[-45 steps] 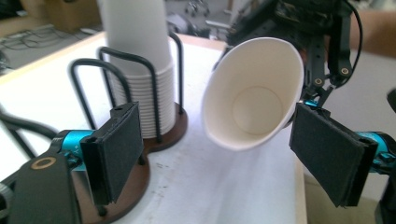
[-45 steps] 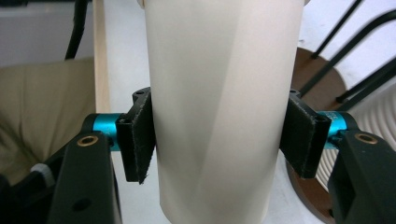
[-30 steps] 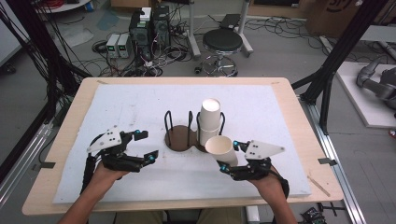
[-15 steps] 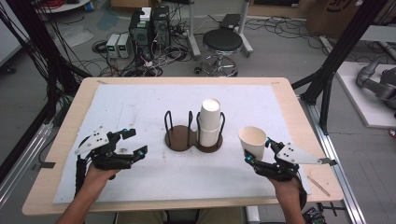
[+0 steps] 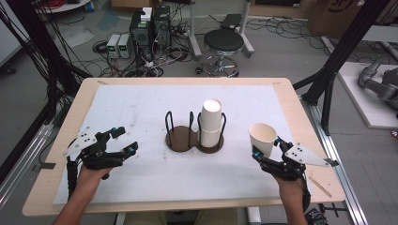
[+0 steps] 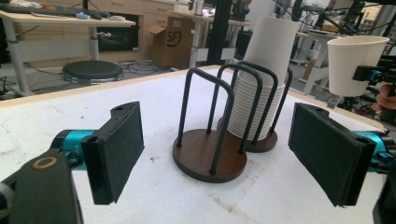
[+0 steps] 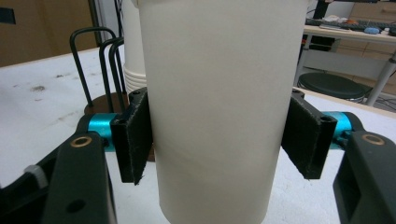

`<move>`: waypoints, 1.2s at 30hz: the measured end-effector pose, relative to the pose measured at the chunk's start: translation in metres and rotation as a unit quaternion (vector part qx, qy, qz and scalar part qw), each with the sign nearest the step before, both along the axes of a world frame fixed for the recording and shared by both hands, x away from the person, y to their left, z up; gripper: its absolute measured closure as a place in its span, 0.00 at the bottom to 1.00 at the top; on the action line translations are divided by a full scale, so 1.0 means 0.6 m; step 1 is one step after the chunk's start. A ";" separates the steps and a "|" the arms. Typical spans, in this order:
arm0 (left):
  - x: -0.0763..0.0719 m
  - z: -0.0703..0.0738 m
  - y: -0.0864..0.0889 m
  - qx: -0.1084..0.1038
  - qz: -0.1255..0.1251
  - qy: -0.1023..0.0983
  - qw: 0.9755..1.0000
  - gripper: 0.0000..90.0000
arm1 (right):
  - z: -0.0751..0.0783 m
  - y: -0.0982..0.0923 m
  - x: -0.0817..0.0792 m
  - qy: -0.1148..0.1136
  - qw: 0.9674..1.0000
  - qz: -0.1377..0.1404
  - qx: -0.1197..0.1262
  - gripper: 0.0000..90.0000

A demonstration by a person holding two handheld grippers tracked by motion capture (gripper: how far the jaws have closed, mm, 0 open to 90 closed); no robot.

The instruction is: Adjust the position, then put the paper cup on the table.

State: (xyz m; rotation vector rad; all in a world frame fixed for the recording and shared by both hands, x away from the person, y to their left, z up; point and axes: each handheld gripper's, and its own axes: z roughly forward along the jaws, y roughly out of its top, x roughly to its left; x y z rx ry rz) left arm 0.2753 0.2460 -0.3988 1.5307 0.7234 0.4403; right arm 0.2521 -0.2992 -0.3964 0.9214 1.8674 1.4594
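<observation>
A white paper cup [image 5: 263, 137] [image 7: 219, 93] stands upright, mouth up, between the pads of my right gripper [image 5: 266, 149] [image 7: 217, 140], held low on its wall near the table's right side. That gripper's jaws have just been opening a little, but both pads still touch the cup. In the left gripper view the cup [image 6: 356, 56] hangs at the far right. A dark two-bay cup holder [image 5: 192, 138] [image 6: 210, 158] sits mid-table. Its right bay holds a stack of upside-down cups [image 5: 212, 123] [image 6: 261, 98]; its left bay is empty. My left gripper [image 5: 126, 139] [image 6: 224, 154] is open at the left, with nothing between its pads.
A white mat [image 5: 141, 108] covers the wooden table [image 5: 300, 108]. Beyond the far edge stand a black stool [image 5: 224, 42], boxes of electronics [image 5: 150, 28] and loose cables. Black frame posts [image 5: 328, 79] rise at both sides.
My right gripper has carried the cup from beside the stack out to the right. The left gripper has drawn back to the left, away from the holder.
</observation>
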 end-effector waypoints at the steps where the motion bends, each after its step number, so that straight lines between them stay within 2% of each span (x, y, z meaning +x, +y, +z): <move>1: -0.001 0.000 0.001 0.000 0.001 -0.001 1.000 0.20 | 0.000 0.000 -0.001 0.000 1.000 0.000 0.000 0.37; 4: -0.005 0.000 0.004 -0.005 0.006 -0.005 1.000 0.20 | -0.001 0.000 -0.002 0.001 1.000 -0.001 -0.002 0.37; 11: -0.008 -0.003 0.009 0.004 0.009 -0.002 1.000 0.20 | -0.004 -0.001 0.005 0.005 1.000 -0.011 -0.002 0.37; 16: -0.004 -0.004 0.010 0.012 0.006 -0.001 1.000 0.20 | -0.006 0.002 0.021 0.005 1.000 -0.028 -0.008 0.37; 22: 0.003 -0.009 0.011 0.012 0.007 0.002 1.000 0.20 | -0.011 0.010 0.055 0.009 0.998 -0.059 -0.024 0.37; 28: 0.002 -0.017 0.012 0.016 0.006 0.004 1.000 0.20 | -0.024 0.032 0.097 0.017 0.996 -0.084 -0.028 0.37; 32: 0.000 -0.023 0.013 0.016 0.007 0.009 1.000 0.21 | -0.040 0.048 0.122 0.033 0.994 -0.099 -0.029 0.37; 36: 0.000 -0.028 0.013 0.019 0.006 0.013 1.000 0.21 | -0.056 0.051 0.138 0.048 0.992 -0.115 -0.026 0.37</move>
